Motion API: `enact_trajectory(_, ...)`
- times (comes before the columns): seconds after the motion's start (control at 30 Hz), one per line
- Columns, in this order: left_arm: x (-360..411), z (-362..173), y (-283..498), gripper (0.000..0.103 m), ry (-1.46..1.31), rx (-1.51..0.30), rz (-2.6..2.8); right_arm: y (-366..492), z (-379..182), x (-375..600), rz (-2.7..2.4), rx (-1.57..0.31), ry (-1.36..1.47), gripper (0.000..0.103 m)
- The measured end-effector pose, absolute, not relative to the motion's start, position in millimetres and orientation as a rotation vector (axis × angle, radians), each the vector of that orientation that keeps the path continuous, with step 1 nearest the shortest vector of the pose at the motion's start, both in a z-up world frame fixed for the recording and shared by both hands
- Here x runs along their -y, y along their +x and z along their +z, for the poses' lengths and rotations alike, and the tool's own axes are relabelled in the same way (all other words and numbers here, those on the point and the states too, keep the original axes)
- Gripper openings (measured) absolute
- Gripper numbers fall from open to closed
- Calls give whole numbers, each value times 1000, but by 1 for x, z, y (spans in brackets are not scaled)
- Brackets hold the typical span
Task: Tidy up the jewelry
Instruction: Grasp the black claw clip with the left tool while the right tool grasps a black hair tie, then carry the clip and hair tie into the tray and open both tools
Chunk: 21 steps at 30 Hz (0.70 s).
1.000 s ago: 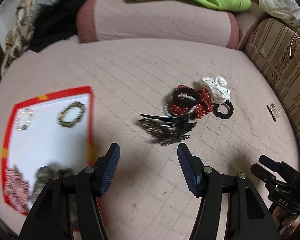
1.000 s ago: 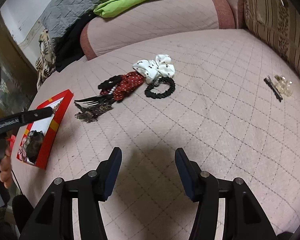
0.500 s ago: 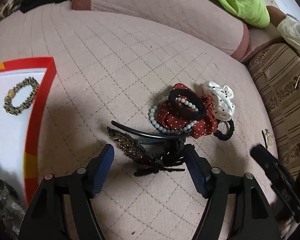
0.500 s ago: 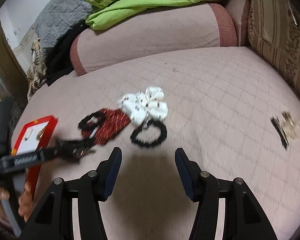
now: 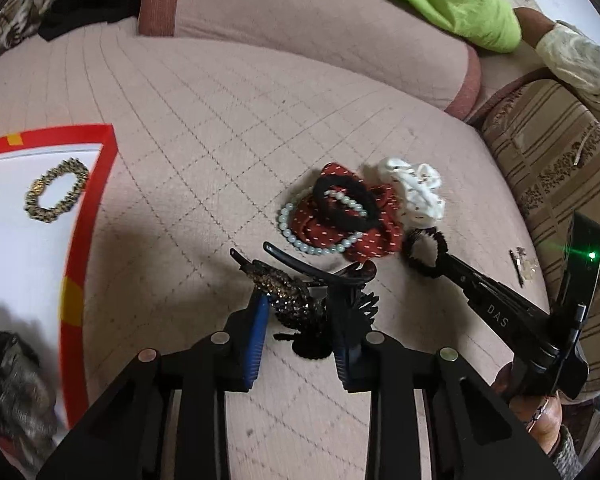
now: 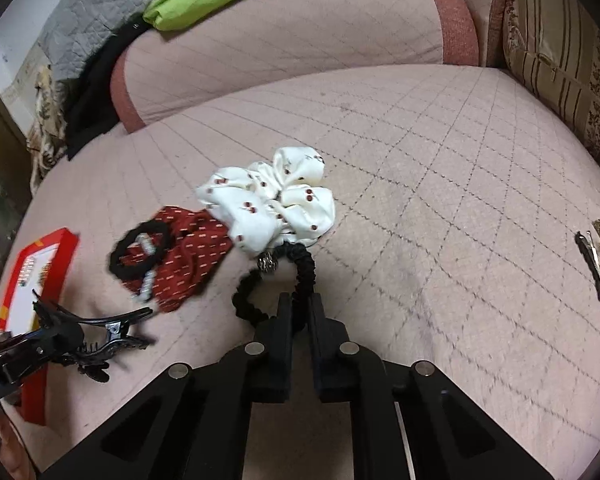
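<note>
the left gripper has just been closing, its jaws now narrowed onto a glittery hair clip tangled with a black claw clip at the bottom centre; the right gripper has just been closing too, jaws almost together, pinching the black hair tie where its loop meets them; at eleven o'clock from that tie lies the white scrunchie, at ten o'clock a red dotted scrunchie carrying a black band and a bead bracelet; far at nine o'clock in the left view, the red-rimmed tray holds a gold bracelet.
</note>
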<state>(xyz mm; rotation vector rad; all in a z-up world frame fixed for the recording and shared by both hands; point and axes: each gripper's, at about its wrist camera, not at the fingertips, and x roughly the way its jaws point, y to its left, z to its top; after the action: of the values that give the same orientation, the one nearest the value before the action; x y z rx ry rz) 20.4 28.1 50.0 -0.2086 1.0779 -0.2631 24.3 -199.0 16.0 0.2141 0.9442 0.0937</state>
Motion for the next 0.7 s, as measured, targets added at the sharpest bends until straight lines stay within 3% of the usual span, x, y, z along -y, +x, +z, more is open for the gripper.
enact_trajectory(0.37, -57, 105, -38, 28, -205, -960, -230, -43, 77, 177, 206, -842, 207, 8)
enact_trajectory(0.7, -167, 142, -75, 28, -264, -878, -20, -65, 130, 105, 343, -782, 111, 8)
